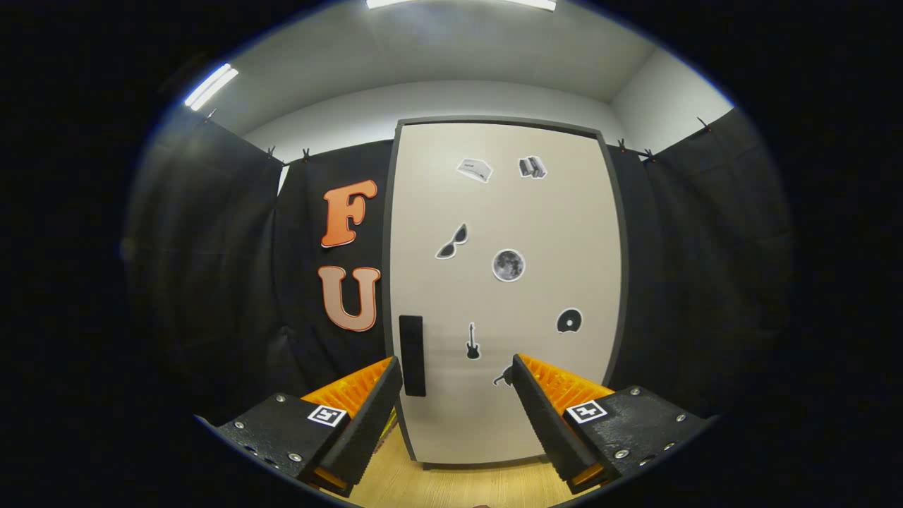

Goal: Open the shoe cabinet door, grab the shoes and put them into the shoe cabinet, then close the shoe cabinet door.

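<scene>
Although the shoe cabinet door point(504, 282) carries several small picture stickers, among them sunglasses point(453, 242), a moon point(508, 265), a disc point(569, 320) and a guitar point(473, 341), no writing on them can be read. The door is closed and stands upright straight ahead, beyond the fingers. Its dark handle point(412, 355) is a vertical bar near the left edge, just beyond the left finger. The claw point(457, 377) is wide open and holds nothing; its fingers touch nothing. Bare wooden floor point(451, 487) lies between the fingers and the cabinet's bottom edge.
</scene>
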The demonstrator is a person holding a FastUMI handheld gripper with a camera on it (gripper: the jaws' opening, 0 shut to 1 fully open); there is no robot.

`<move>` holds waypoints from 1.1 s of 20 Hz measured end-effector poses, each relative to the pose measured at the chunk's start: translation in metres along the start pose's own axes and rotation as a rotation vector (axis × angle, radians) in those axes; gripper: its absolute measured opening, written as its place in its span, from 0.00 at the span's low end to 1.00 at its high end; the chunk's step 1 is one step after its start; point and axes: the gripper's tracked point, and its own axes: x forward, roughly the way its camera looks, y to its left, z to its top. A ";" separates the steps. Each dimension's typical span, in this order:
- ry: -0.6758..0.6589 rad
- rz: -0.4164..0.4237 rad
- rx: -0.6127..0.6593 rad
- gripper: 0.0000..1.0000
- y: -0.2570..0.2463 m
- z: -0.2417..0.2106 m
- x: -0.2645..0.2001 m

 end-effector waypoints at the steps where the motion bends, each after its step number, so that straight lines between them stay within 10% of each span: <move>1: -0.005 -0.020 0.002 0.97 -0.005 0.002 -0.012; 22: 0.049 -0.121 0.022 0.98 -0.018 -0.030 -0.143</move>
